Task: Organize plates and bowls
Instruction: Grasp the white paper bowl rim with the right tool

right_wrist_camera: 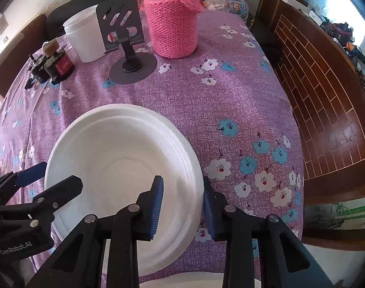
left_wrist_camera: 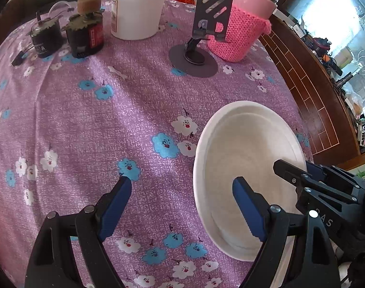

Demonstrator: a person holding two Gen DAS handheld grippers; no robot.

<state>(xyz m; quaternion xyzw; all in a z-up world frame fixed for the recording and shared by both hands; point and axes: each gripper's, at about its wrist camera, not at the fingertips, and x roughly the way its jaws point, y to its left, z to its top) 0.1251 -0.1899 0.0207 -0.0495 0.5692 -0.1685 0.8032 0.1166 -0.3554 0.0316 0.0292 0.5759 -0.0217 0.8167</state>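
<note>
A stack of white foam plates (right_wrist_camera: 115, 158) lies on the purple floral tablecloth (right_wrist_camera: 230, 110); it also shows in the left wrist view (left_wrist_camera: 245, 148). My right gripper (right_wrist_camera: 182, 204) is open, with one finger over the stack's inside and the other outside its right rim, straddling the edge. My left gripper (left_wrist_camera: 182, 199) is open and empty, with its right finger over the stack's left part and its left finger over bare cloth. Each gripper shows at the edge of the other's view.
At the back of the table stand a pink knitted-sleeve flask (right_wrist_camera: 173, 24), a dark phone stand (right_wrist_camera: 129, 48), a white tub (right_wrist_camera: 86, 38) and small dark jars (right_wrist_camera: 55, 64). The table's right edge drops to a wooden floor (right_wrist_camera: 326, 96).
</note>
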